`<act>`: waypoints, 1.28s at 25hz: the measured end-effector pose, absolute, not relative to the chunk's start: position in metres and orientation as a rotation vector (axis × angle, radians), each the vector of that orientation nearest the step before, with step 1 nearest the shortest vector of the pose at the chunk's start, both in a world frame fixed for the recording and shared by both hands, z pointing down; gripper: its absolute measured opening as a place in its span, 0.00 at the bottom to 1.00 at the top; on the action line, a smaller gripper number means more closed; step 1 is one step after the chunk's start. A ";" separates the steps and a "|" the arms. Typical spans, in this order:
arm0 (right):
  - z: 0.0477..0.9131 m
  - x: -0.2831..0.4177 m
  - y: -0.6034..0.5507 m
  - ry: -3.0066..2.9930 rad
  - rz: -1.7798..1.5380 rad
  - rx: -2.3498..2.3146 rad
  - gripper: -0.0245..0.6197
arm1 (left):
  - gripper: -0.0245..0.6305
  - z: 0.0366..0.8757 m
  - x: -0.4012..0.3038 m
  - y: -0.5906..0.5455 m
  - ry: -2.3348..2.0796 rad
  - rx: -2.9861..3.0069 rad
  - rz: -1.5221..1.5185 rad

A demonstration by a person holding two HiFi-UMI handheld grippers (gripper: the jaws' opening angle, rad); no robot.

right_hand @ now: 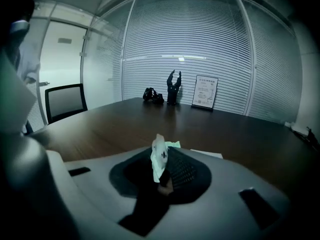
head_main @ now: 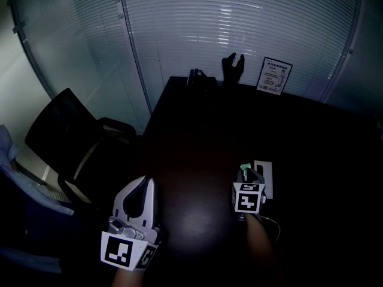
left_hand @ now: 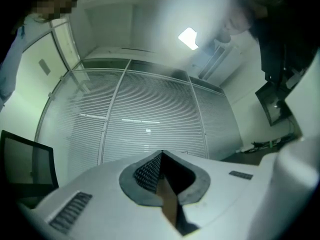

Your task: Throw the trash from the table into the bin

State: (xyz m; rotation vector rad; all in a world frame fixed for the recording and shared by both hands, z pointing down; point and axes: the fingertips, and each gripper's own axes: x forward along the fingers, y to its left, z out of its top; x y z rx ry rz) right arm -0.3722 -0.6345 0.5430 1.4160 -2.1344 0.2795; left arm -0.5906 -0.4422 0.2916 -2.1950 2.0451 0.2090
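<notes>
In the head view, the table (head_main: 197, 130) is big and dark. The left gripper (head_main: 145, 185) is low on the left, past the table's edge and near a black chair (head_main: 63, 130). The right gripper (head_main: 246, 173) is over the table, and a small bit of trash (head_main: 245, 169), white and a little green, sticks up at its tip. A flat white paper (head_main: 264, 178) lies on the table just beside it.

In the left gripper view, the jaws are pressed together and I see nothing between them. This gripper points up at the glass wall (left_hand: 150, 114), not at the table.

In the right gripper view, the jaws are pinched tight on the trash. It is a thin, crumpled scrap that stands up between the pads. The flat white paper shows just behind the jaws.

I think the picking-up step is in hand: the scrap is caught, and it looks a bit off the table. The next move is to carry it to the bin and let go over it. No view shows the bin, so the person must turn and find it first. The scrap is thin, so the grip should stay firm on the way.
</notes>
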 end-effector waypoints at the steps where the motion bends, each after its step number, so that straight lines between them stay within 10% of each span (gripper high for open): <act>1: 0.538 -0.372 -0.635 -2.150 0.276 1.426 0.17 | 0.04 0.287 -0.589 -0.447 2.034 -2.193 0.217; 32: 0.365 -0.292 -0.533 -2.514 0.026 1.578 0.15 | 0.04 0.251 -0.478 -0.450 1.880 -2.257 0.271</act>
